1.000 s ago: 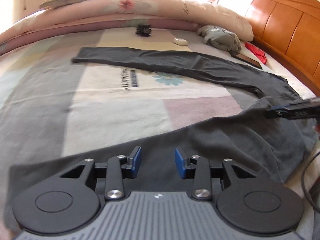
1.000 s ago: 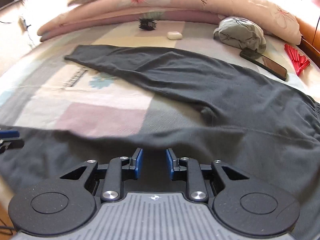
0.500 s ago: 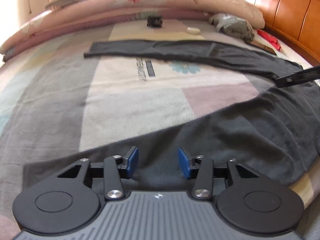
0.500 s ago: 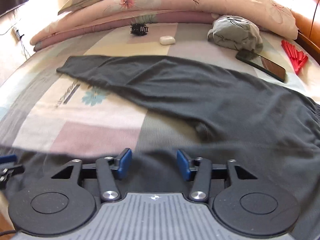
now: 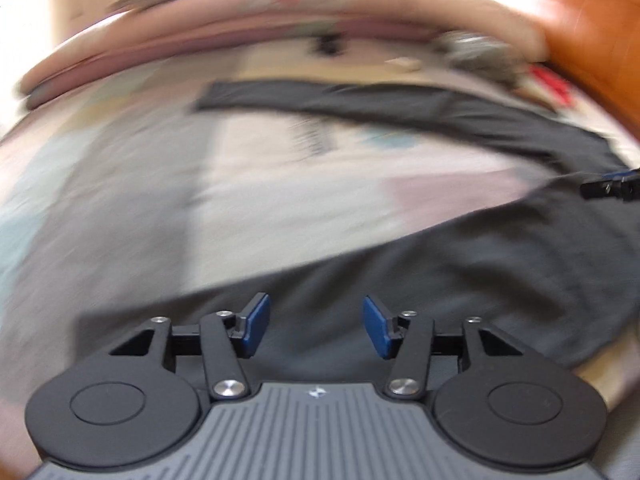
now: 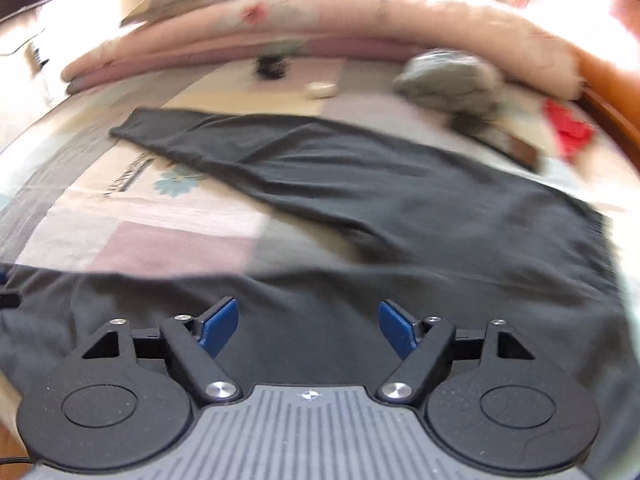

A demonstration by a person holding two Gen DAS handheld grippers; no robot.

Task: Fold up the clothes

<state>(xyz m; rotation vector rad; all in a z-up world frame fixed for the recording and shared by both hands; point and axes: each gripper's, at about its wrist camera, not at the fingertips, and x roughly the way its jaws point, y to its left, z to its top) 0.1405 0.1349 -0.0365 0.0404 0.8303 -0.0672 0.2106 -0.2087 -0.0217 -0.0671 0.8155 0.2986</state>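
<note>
Dark grey trousers [image 6: 400, 200] lie spread on the patchwork bedspread [image 6: 168, 232], one leg stretching toward the far left, the other running along the near edge [image 5: 460, 272]. My left gripper [image 5: 316, 326] hovers over the near leg with its jaws opening and nothing between the blue pads. My right gripper [image 6: 308, 328] sits above the near leg by the waist end, jaws opening wide and empty. The right gripper's tip [image 5: 608, 188] shows at the right edge of the left wrist view. Both views are motion-blurred.
Folded pink quilts and a pillow [image 6: 280, 28] are stacked at the far side. A crumpled grey garment [image 6: 448, 80], a phone [image 6: 516, 148], a red object [image 6: 568, 128], a small white case [image 6: 320, 90] and a black clip [image 6: 272, 66] lie beyond the trousers. A wooden headboard [image 5: 592, 32] stands at right.
Both grippers' jaws have spread apart, the right much wider. The right gripper has pulled back and up from the cloth. The views have become blurred.
</note>
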